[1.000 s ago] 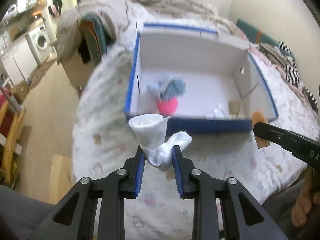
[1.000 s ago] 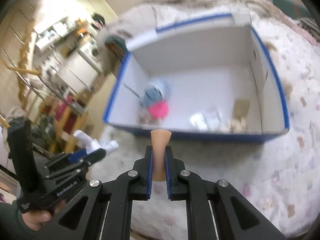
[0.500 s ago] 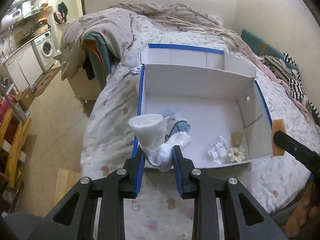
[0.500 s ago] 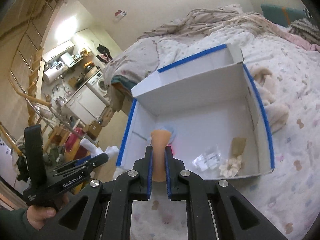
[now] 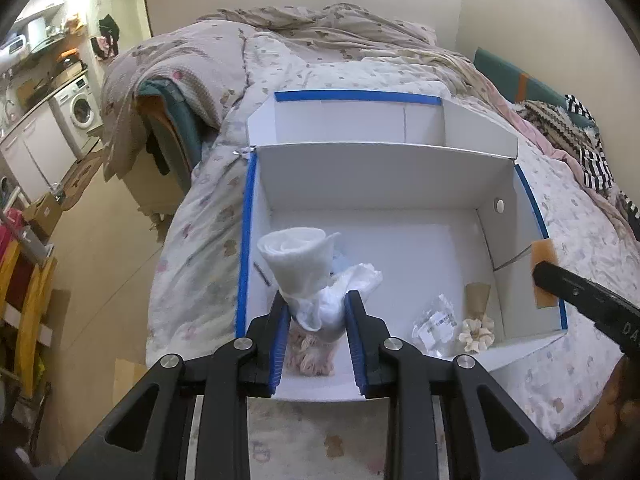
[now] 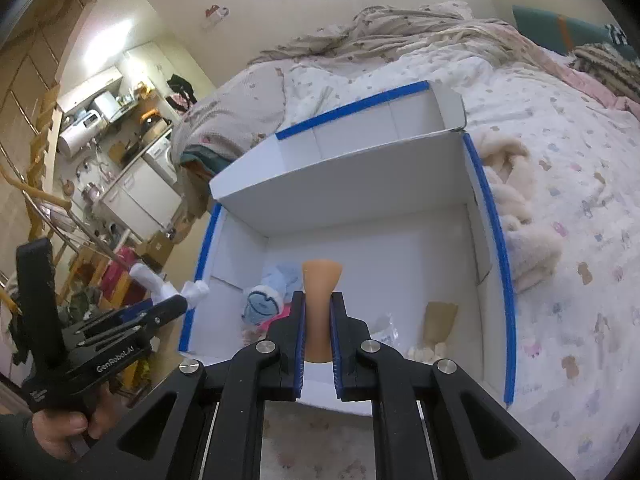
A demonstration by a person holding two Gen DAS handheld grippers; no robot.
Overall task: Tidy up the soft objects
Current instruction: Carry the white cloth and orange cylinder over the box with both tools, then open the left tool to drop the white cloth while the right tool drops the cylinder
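Left gripper (image 5: 316, 312) clamps a rolled, fuzzy white cloth (image 5: 298, 260); right gripper (image 6: 318, 320) pinches a smooth tan strip (image 6: 321, 280), above the white cardboard box (image 5: 380, 168).

White cardboard box (image 5: 384, 184), its rims edged in blue tape. Bedsheet (image 5: 200, 280), cream-white printed with small pastel bears and shapes in tan, pink and lilac. Rumpled quilt (image 5: 188, 52), beige-grey with scattered brown motifs. Rolled fabric bundle (image 5: 298, 260), plain white. Flat soft piece (image 6: 320, 300), peach-tan, unpatterned. Left gripper (image 5: 318, 312) and right gripper (image 6: 319, 320), black frames with blue pads. Inside the box: light-blue fabric item (image 6: 262, 304) with white trim; bright pink item (image 6: 276, 318) beside it; cream flower-shaped scrunchie (image 5: 476, 330); pale pink yarn-like clump (image 5: 310, 354). Fluffy cream plush (image 6: 516, 208). Black-and-white striped cloth (image 5: 592, 164). Teal cushion (image 5: 516, 80) with an orange band.
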